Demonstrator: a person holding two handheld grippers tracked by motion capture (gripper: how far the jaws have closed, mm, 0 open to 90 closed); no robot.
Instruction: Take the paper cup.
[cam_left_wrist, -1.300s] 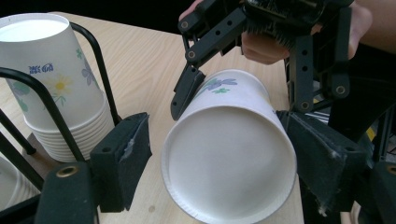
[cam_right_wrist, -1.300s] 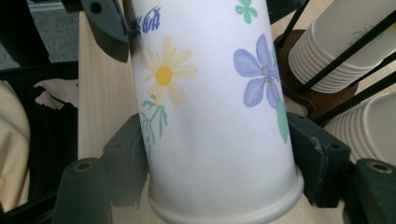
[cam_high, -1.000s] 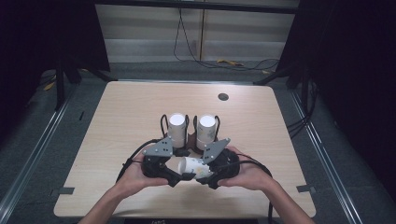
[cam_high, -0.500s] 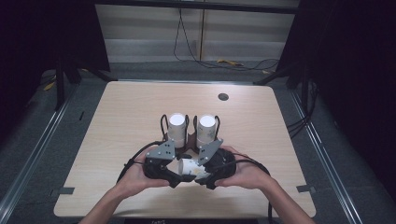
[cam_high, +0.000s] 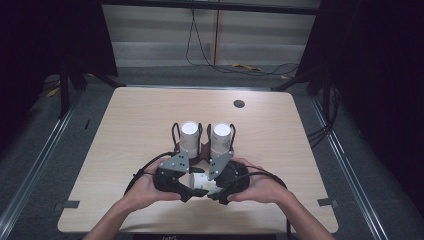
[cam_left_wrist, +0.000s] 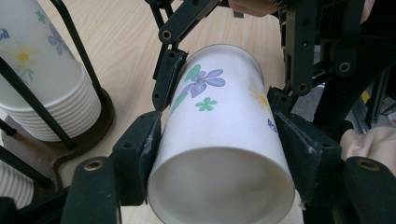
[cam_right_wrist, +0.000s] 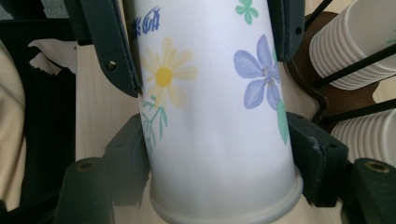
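Pale wood covers the table (cam_high: 130, 125), with a dark floor around it. Near its front edge, just in front of the cup rack (cam_high: 205, 145) and its two stacks of paper cups (cam_high: 190, 137), a flowered paper cup (cam_high: 200, 182) lies on its side between both grippers. The left gripper (cam_left_wrist: 217, 154) has just been closing and now clamps the cup near its base end; its pads (cam_left_wrist: 147, 149) press the wall. The right gripper (cam_right_wrist: 219, 154) is clamped on the cup near the rolled rim.

Pale wood table (cam_high: 150, 125); grey floor (cam_high: 45, 150); dark surroundings.
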